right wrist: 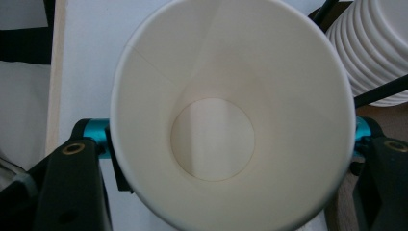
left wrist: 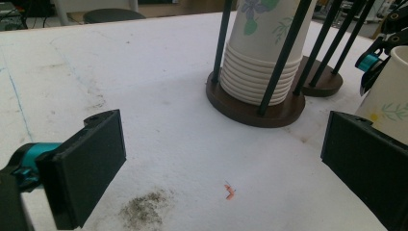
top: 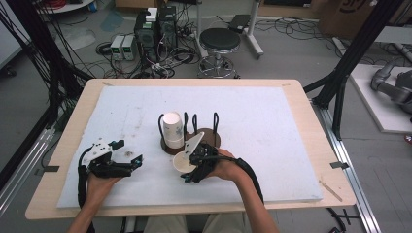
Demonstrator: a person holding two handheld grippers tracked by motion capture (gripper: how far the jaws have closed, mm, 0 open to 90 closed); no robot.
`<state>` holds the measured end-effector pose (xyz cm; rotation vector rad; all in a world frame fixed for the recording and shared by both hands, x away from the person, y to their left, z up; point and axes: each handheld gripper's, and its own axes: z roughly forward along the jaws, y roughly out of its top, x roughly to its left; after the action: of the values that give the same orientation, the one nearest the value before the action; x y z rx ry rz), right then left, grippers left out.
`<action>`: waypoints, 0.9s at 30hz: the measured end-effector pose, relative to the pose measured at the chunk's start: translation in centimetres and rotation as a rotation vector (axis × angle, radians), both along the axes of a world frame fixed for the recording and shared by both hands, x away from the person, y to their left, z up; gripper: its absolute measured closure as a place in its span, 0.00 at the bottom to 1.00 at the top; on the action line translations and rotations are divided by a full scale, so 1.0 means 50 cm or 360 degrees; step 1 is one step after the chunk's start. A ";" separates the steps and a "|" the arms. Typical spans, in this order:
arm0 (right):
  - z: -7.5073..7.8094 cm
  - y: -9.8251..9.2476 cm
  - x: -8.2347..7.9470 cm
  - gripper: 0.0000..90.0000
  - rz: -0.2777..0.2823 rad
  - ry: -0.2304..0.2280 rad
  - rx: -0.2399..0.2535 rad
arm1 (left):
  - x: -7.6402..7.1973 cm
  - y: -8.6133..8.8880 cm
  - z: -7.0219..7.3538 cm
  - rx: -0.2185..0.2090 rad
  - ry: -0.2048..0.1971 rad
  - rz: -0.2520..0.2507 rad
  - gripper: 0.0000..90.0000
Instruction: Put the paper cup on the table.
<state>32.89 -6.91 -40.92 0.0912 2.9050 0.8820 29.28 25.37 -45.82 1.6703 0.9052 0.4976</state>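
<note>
A white paper cup (top: pixel 182 163) with a leaf print lies tilted between the jaws of my right gripper (top: pixel 190 166), just in front of the cup holder. In the right gripper view its round mouth (right wrist: pixel 226 57) faces the camera and both jaws touch its sides, so my right gripper (right wrist: pixel 226 139) is shut on it. A stack of paper cups (top: pixel 172 128) stands upside down in a dark rod holder (top: pixel 165 146) at mid-table. My left gripper (top: pixel 128 152) rests open on the mat to the left. Nothing is between its jaws (left wrist: pixel 221 159), which face the stack (left wrist: pixel 262 62).
A second, empty rod holder (top: pixel 212 137) stands right of the stack, with its base (left wrist: pixel 327 83) close to the held cup (left wrist: pixel 389 98). A dark smudge (left wrist: pixel 144 209) and a small red speck (left wrist: pixel 229 191) mark the white mat (top: pixel 272 121). A stool (top: pixel 219 41) and electronics stand beyond the table.
</note>
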 end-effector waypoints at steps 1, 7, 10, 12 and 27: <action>-0.001 0.000 0.000 0.30 0.0000 -0.0002 0.0001 | 0.000 0.000 0.000 0.0000 0.0000 0.0000 0.02; -0.008 -0.003 0.000 0.22 0.0006 0.0021 0.0037 | 0.000 0.000 0.000 0.0001 -0.0001 -0.0003 0.02; -0.014 -0.006 0.000 0.21 -0.0009 0.0027 0.0031 | 0.000 0.000 0.000 0.0000 -0.0001 -0.0003 0.02; -0.015 -0.009 0.000 0.21 -0.0022 0.0023 0.0044 | 0.000 0.000 0.000 0.0001 0.0000 -0.0001 0.02; -0.020 -0.069 -0.011 0.21 -0.0101 0.0019 0.0122 | -0.001 0.000 0.000 0.0004 -0.0006 -0.0002 0.02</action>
<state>32.37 -10.37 -41.90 0.1939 2.8616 0.9857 29.25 25.38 -45.82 1.6713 0.9009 0.5011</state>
